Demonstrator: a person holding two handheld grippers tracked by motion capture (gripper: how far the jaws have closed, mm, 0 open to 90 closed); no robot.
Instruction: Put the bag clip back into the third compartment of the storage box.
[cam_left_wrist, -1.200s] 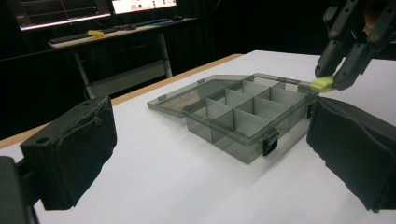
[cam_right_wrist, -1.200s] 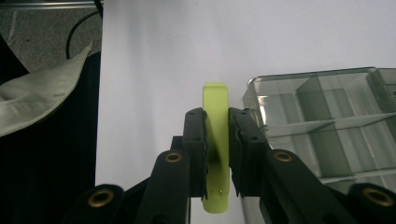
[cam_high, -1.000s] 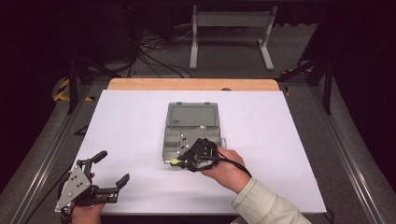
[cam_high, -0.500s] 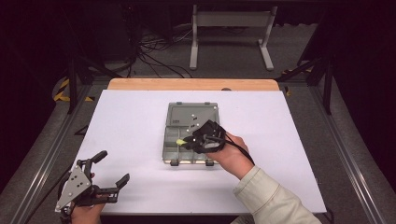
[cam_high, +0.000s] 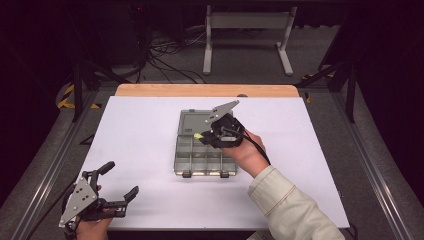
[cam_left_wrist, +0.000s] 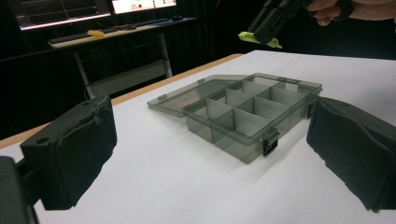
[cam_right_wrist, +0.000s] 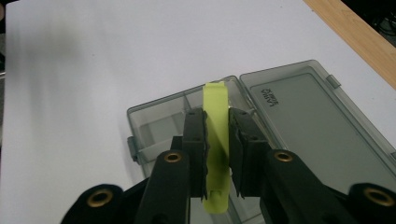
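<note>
A white tabletop (cam_high: 135, 145) with a wooden far edge (cam_high: 165, 90) stands in a dark room; cables and a grey metal stand (cam_high: 245, 30) lie on the floor beyond it. At the middle of the table rests a smoke-grey translucent compartment box (cam_high: 205, 159), its lid (cam_high: 195, 121) folded open flat on the far side and its two black latches (cam_high: 187, 174) facing the person. In the left gripper view the box (cam_left_wrist: 254, 112) shows its dividers, and its compartments look bare as far as can be seen.

The right gripper (cam_high: 206, 136) is held over the far compartments of the box, near the hinge line. Its jaws are clamped on a flat yellow-green plastic strip (cam_right_wrist: 215, 144), which runs lengthwise between the pads and projects past the fingertips above the box (cam_right_wrist: 154, 130). In the left gripper view the same strip (cam_left_wrist: 259, 39) hangs in the air, clear of the box, at the tip of the right gripper (cam_left_wrist: 261, 32).

The left gripper (cam_high: 119, 184) rests at the near left corner of the table, well apart from the box. Its jaws are spread wide, with nothing between them.
</note>
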